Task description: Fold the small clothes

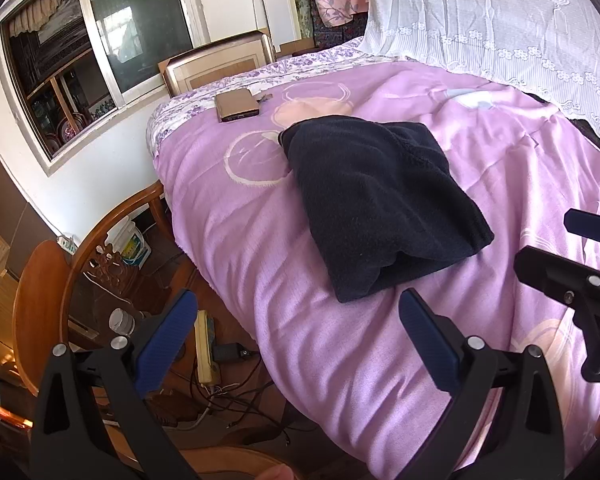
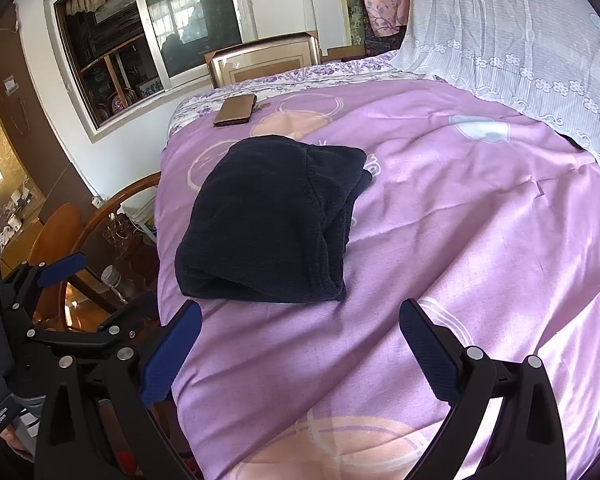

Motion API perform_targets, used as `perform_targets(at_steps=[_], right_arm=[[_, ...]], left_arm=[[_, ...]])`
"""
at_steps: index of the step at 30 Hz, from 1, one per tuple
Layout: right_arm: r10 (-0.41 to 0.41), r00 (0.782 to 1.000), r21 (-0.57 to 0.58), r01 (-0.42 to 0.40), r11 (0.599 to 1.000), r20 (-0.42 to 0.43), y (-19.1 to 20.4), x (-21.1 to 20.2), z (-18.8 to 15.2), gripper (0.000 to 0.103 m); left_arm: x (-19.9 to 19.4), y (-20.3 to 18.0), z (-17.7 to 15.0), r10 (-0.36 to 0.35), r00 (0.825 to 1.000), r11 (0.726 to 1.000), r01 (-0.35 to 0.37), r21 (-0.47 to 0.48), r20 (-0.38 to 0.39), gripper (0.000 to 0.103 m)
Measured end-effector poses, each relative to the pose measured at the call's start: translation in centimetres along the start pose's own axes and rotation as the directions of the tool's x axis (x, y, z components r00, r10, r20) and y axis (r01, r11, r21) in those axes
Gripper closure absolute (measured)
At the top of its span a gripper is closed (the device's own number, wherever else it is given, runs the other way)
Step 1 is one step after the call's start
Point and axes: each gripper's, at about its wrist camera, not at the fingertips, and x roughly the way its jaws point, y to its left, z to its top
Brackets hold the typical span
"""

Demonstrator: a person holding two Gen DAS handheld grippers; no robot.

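Observation:
A dark navy garment lies folded into a thick rectangle on the purple bedspread, near the bed's left edge. In the right wrist view the garment sits just beyond my fingers. My left gripper is open and holds nothing, hovering over the bed's near left edge short of the garment. My right gripper is also open with nothing in it, above the bedspread in front of the garment. Each gripper shows in the other's view: the right gripper at the right, the left gripper at the left.
A brown wallet-like case lies near the headboard. White lace fabric hangs over the bed's far right. Left of the bed stand a wooden chair and a round table. A power strip and cables lie on the floor.

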Motion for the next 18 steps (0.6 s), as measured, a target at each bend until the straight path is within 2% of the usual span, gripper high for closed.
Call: perform_targets(at_steps=[5,8,12,16,18], right_arm=[[0.001,1.000,-0.001,-0.001,1.000,0.000,0.09,-0.02,-0.01,0.003],[0.000,1.000,0.000,0.000,1.000,0.000,0.11,0.02,0.06,0.003],[0.008,1.000,0.003,-0.008,1.000,0.001,0.04,-0.17,-0.12,0.003],[0.010,1.000,0.004,-0.010,1.000,-0.001,0.00,-0.22,-0.18,0.003],[0.010,1.000,0.001,-0.010,1.000,0.000,0.01,-0.24,-0.18,0.003]], left_arm=[[-0.08,0.04,-0.07,0.000,1.000,1.000,0.000,0.001,0.000,0.005],[-0.34,0.02,-0.25,0.000,1.000,1.000,-0.001,0.011,0.028,0.005],[-0.53,0.49,-0.08,-0.027,0.999,1.000,0.028,-0.014,0.045,0.005],[-0.56,0.05,0.22,0.034,0.998,0.999,-0.034,-0.001,0.058,0.005],[-0.52,0.09,0.29,0.021,0.998,1.000,-0.022,0.002,0.052,0.005]])
